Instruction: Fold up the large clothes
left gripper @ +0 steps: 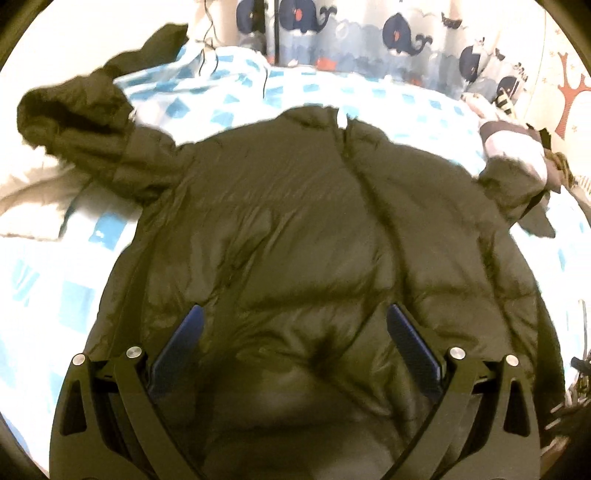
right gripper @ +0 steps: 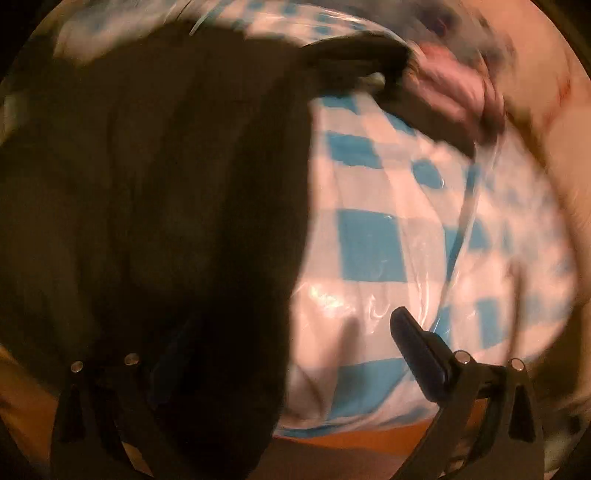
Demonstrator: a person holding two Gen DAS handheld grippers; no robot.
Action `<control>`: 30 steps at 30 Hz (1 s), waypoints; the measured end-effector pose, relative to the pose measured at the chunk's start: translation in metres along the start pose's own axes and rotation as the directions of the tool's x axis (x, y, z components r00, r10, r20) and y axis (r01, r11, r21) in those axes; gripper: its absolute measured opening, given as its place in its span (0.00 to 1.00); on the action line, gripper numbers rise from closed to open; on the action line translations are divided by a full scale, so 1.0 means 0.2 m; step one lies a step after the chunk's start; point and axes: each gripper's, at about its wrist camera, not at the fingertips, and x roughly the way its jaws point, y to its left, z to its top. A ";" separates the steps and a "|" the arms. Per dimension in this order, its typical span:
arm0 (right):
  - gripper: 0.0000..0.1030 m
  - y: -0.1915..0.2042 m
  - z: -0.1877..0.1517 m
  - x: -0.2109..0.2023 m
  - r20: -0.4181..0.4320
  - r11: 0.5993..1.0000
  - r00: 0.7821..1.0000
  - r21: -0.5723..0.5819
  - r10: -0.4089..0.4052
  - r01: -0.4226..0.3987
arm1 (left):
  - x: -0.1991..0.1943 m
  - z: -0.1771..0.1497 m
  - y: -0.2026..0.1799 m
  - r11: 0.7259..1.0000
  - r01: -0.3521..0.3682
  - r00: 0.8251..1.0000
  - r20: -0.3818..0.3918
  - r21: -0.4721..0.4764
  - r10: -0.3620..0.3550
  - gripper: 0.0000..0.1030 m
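Observation:
A large dark olive puffer jacket lies spread front-up on the bed, collar away from me, zipper down its middle, one sleeve out to the left and one to the right. My left gripper is open just above the jacket's lower hem, its blue pads wide apart with nothing between them. In the blurred right wrist view the jacket fills the left half, its sleeve reaching to the upper right. My right gripper is open over the jacket's right edge; its left finger is lost against the dark fabric.
The bed has a blue and white checked sheet. A whale-print curtain hangs behind the bed. A cream blanket lies at the left, and a bundle of other clothes at the right. A cable trails at the back.

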 end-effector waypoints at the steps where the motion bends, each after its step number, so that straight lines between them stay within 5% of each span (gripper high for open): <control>1: 0.94 -0.13 0.07 -0.07 0.066 0.992 0.993 0.080 0.097 -0.102 | -0.02 0.01 -0.02 1.000 0.003 1.000 0.017 0.004 -0.003 0.92; 3: 0.94 -0.38 0.20 -0.11 0.153 0.932 0.954 0.222 0.256 -0.286 | -0.05 0.05 -0.09 1.000 0.025 0.999 0.046 0.019 -0.025 0.92; 6: 0.94 -0.75 0.42 0.03 0.280 0.756 0.856 0.403 0.435 -0.516 | -0.09 0.07 -0.22 0.996 0.069 0.993 0.090 0.057 -0.074 0.92; 12: 0.94 -1.21 0.75 0.68 0.406 0.418 0.722 0.614 0.561 -0.670 | -0.06 0.10 -0.51 0.981 0.068 0.987 0.133 0.184 -0.093 0.93; 13: 0.94 -1.23 0.79 0.75 0.413 0.398 0.712 0.619 0.567 -0.677 | -0.05 0.10 -0.54 0.978 0.065 0.987 0.132 0.198 -0.093 0.93; 17: 0.94 -1.27 0.92 1.02 0.384 0.403 0.749 0.664 0.540 -0.630 | 0.01 0.11 -0.60 0.972 0.059 0.989 0.117 0.229 -0.087 0.93; 24: 0.93 -1.46 1.09 1.15 0.401 0.451 0.807 0.679 0.432 -0.579 | 0.10 0.16 -0.55 0.981 0.076 0.990 0.101 0.179 -0.096 0.92; 25: 0.86 -1.47 1.12 1.17 0.392 0.463 0.813 0.677 0.431 -0.572 | 0.11 0.17 -0.54 0.983 0.085 0.990 0.097 0.165 -0.102 0.92; 27: 0.23 -1.48 1.13 1.18 0.384 0.484 0.815 0.664 0.434 -0.570 | 0.14 0.18 -0.53 0.986 0.087 0.990 0.097 0.142 -0.101 0.92; 28: 0.03 -1.49 1.17 1.17 0.409 0.478 0.797 0.644 0.445 -0.597 | 0.15 0.18 -0.52 0.987 0.082 0.990 0.100 0.137 -0.096 0.92; 30: 0.03 -1.49 1.25 1.05 0.419 0.585 0.820 0.575 0.390 -0.572 | 0.16 0.19 -0.52 0.989 0.070 0.990 0.109 0.128 -0.084 0.92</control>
